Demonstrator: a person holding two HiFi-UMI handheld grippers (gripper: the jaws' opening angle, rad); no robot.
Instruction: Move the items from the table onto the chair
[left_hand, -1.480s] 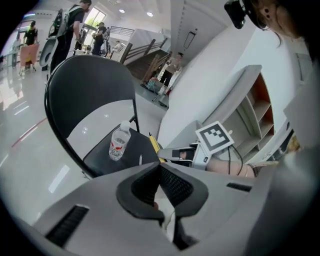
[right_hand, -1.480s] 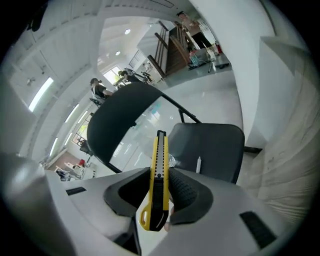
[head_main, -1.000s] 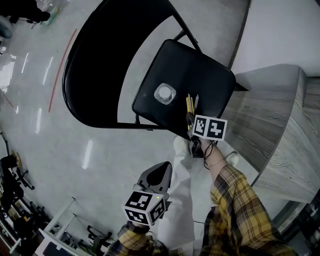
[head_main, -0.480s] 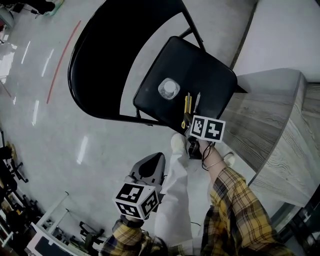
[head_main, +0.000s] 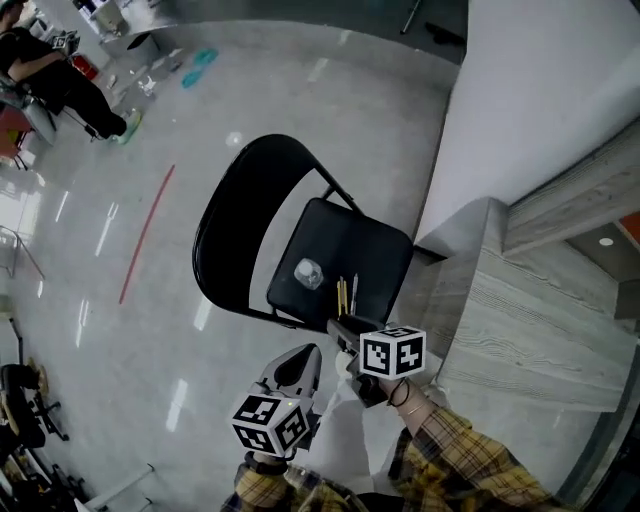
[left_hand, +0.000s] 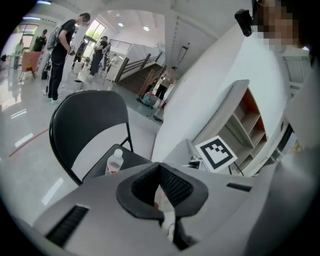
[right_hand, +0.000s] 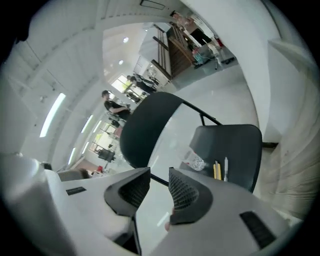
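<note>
1. Far left of the head view: a red line (head_main: 146, 232) runs along the glossy floor (head_main: 120, 340), well apart from the chair.
2. Chair (head_main: 350, 255): black, folding type. Its curved backrest (head_main: 235, 215) stands to the left of the seat. It stands on the floor just beside the table.
3. My left claw (head_main: 303, 360): held low, near my body, short of the seat's front edge and apart from it. In the left gripper view my left claw (left_hand: 160, 172) has both pads pressed together, with nothing between them.
4. Clear bottle (head_main: 308, 272): upright on the left part of the seat. The left gripper view shows the clear bottle (left_hand: 115, 162) with a white cap, in front of the backrest (left_hand: 85, 122).
5. Yellow stick (head_main: 341, 296): lies flat on the seat, right of the bottle and apart from it, running from front to back.
6. Pale pen (head_main: 354, 292): lies flat just beside the yellow stick, on its right and parallel to it.
7. My right claw (head_main: 342, 332): held at the seat's front edge, just short of the two thin items. In the right gripper view my right claw (right_hand: 159, 182) has its jaws apart, with nothing held. Through and past the gap I see the floor, the clear bottle (right_hand: 195, 161), the yellow stick (right_hand: 217, 170) and the pale pen (right_hand: 225, 167), all on the seat (right_hand: 240, 142).
8. Table (head_main: 520, 340): grey wood grain, to the right of the chair. No item shows on the visible part.
</note>
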